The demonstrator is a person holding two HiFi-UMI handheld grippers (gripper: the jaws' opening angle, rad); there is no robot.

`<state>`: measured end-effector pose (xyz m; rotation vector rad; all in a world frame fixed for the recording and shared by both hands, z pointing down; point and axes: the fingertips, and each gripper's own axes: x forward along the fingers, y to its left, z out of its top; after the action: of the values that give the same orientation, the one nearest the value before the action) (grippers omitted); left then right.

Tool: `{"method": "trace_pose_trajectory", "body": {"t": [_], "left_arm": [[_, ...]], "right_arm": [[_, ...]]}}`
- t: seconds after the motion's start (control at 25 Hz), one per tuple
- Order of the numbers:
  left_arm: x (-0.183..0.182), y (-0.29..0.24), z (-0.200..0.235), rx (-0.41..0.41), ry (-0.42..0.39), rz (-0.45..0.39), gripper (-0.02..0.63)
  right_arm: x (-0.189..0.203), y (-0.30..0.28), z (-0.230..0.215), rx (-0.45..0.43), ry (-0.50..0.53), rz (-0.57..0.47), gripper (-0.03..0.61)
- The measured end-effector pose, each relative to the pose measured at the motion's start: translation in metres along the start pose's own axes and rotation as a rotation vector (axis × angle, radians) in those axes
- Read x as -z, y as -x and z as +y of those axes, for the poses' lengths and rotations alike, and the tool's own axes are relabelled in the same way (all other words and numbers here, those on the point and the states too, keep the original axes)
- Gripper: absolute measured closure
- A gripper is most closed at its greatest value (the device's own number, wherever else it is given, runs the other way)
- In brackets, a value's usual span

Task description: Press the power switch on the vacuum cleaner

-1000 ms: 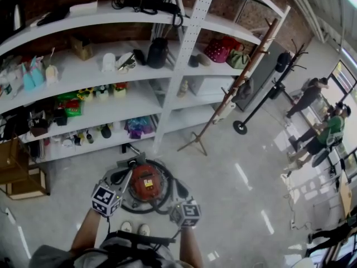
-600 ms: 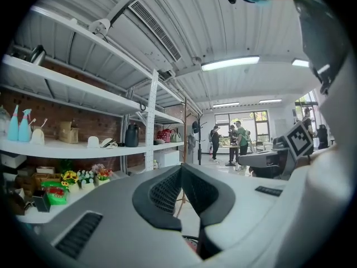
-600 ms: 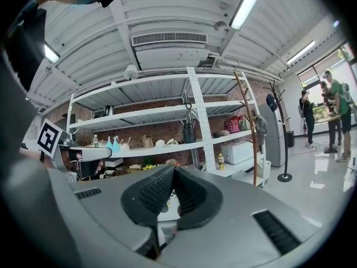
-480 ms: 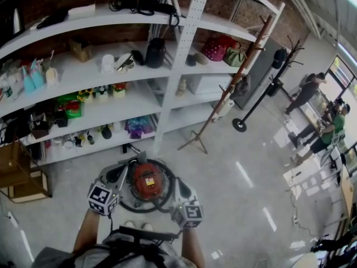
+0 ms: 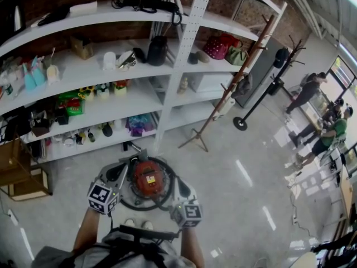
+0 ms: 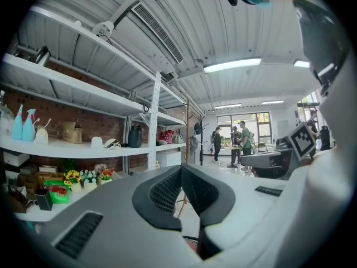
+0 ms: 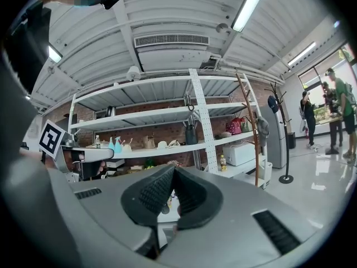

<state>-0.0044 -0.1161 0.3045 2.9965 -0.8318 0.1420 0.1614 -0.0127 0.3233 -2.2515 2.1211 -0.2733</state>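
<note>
Red vacuum (image 5: 148,178) waits; the left tongs (image 5: 118,175) at its 9 o'clock and the right tongs (image 5: 179,190) at 4 are clenched and empty. Nothing has moved, so the switch is likely unpressed.

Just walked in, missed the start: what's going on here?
A person stands over a red canister vacuum cleaner on the floor, a gripper in each hand. The left gripper and right gripper are both shut and empty, held above it, aimed toward the shelves rather than down. Neither touches the vacuum cleaner.

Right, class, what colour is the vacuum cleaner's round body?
Red, with a small yellow label; the vacuum cleaner shows best in the head view.
</note>
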Motion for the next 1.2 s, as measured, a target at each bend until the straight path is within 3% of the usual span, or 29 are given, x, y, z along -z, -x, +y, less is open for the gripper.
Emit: {"method": "trace_pose_trajectory", "body": {"t": [1.2], "left_arm": [[-0.001, -0.011, 0.002, 0.015, -0.003, 0.004, 0.604]], "right_arm": [[-0.006, -0.008, 0.005, -0.013, 0.005, -0.011, 0.571]]}}
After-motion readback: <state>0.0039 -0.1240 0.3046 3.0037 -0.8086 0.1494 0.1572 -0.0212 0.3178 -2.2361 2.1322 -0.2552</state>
